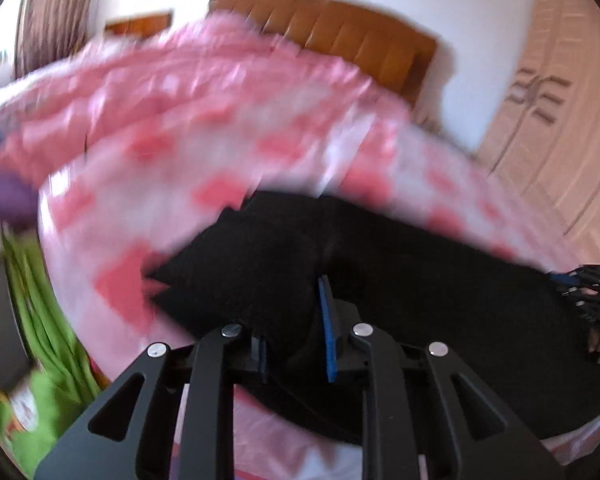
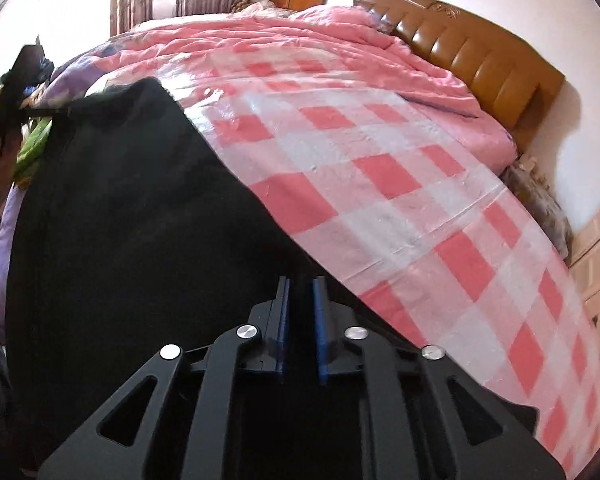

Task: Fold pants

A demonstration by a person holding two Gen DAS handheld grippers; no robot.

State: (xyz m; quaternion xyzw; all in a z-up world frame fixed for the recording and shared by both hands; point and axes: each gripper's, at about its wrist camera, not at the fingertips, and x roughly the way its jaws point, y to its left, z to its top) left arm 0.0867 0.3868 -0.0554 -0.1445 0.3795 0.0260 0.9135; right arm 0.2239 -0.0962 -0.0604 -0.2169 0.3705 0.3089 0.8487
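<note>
Pink checked sheet (image 2: 340, 184) spread ahead of my grippers as a flat folding surface. Black pants (image 2: 120, 220) lie across it, reaching back under both tools. My left gripper (image 1: 296, 332) pinches a raised fold; my right gripper (image 2: 300, 320), jaws narrow, clamps the cloth edge, readying a fold.

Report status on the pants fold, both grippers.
Left gripper shut on black pants. Right gripper shut on same pants. Pants lie on checked sheet. Nothing in the way.
</note>
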